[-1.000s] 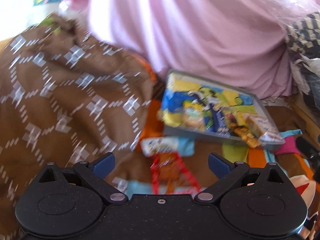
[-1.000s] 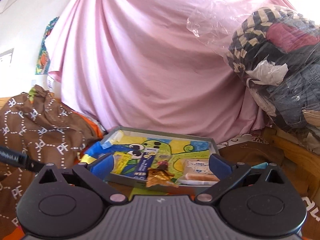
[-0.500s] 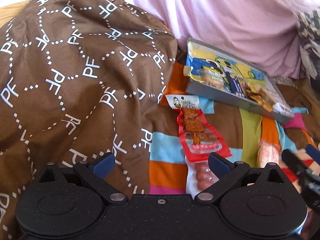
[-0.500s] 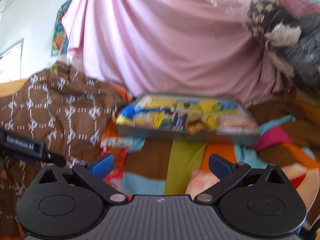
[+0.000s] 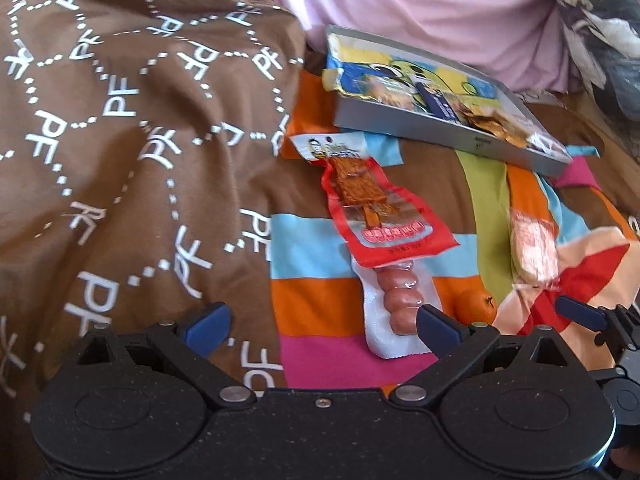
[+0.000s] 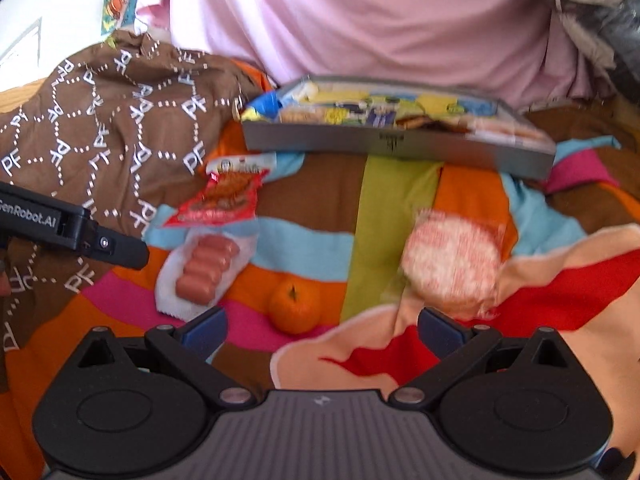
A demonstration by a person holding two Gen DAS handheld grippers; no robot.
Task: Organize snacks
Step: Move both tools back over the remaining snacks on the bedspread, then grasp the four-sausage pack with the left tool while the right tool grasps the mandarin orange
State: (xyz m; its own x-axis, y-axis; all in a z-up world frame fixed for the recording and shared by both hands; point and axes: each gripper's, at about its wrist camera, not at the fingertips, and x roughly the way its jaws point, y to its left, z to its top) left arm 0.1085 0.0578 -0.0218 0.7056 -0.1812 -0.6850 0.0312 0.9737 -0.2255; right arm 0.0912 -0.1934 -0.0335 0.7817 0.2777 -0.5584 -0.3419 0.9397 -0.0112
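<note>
Hand-held gripper, left (image 5: 320, 326), is spread wide and empty over the sausage pack (image 5: 398, 304); the right one (image 6: 320, 330) is also released, above the orange (image 6: 295, 307). Loose snacks lie on the bed's striped blanket (image 6: 396, 196) near the snack tray (image 6: 396, 145), likely awaiting pickup. Brown cloth (image 5: 120, 140) crowds the left; open room to the right.

"PF" repeats across brown cloth (image 5: 132, 128); left claw (image 6: 72, 232) reads "enRobot.AI".

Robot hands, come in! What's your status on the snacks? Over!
Both grippers open, empty: left, right. Sausage pack, red packet, orange and rice cake loose on blanket; tray behind. Nothing blocking.
</note>
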